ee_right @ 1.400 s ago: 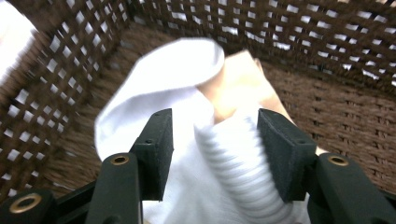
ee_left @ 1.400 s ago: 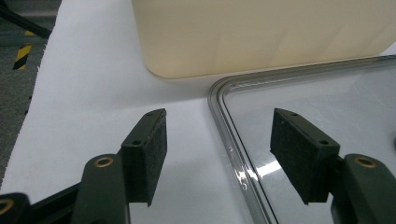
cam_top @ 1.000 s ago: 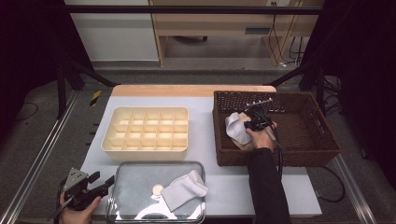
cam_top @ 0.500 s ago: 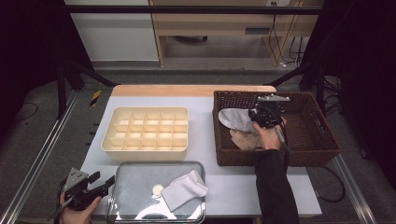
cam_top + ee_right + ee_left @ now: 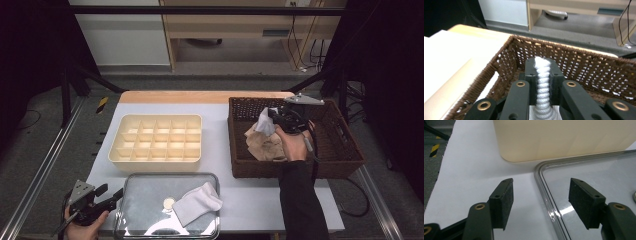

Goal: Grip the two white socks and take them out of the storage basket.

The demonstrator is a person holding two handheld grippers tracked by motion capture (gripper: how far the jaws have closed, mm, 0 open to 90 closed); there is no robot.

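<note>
My right gripper (image 5: 274, 117) hangs above the brown wicker basket (image 5: 295, 170), shut on a white knitted cloth (image 5: 263, 125) that dangles from its jaws. In the right gripper view the cloth (image 5: 542, 85) is pinched between the two pads of the gripper (image 5: 541, 63), with the basket wall (image 5: 599, 67) behind it. A tan cloth (image 5: 262, 145) lies in the basket below. My left gripper (image 5: 112, 197) rests at the table's near left corner, open, beside the metal tray (image 5: 150, 185). Its jaws (image 5: 540, 192) straddle the tray's rim (image 5: 541, 177) with nothing between them.
A cream compartment box (image 5: 155, 158) stands mid-table behind the tray; its wall (image 5: 564, 137) is close ahead of the left gripper. On the tray lie a folded white cloth (image 5: 197, 202) and a small round piece (image 5: 169, 202). Bare table runs between tray and basket.
The right gripper has risen out of the basket with the white cloth and shifted toward the far right. The left gripper has stayed put.
</note>
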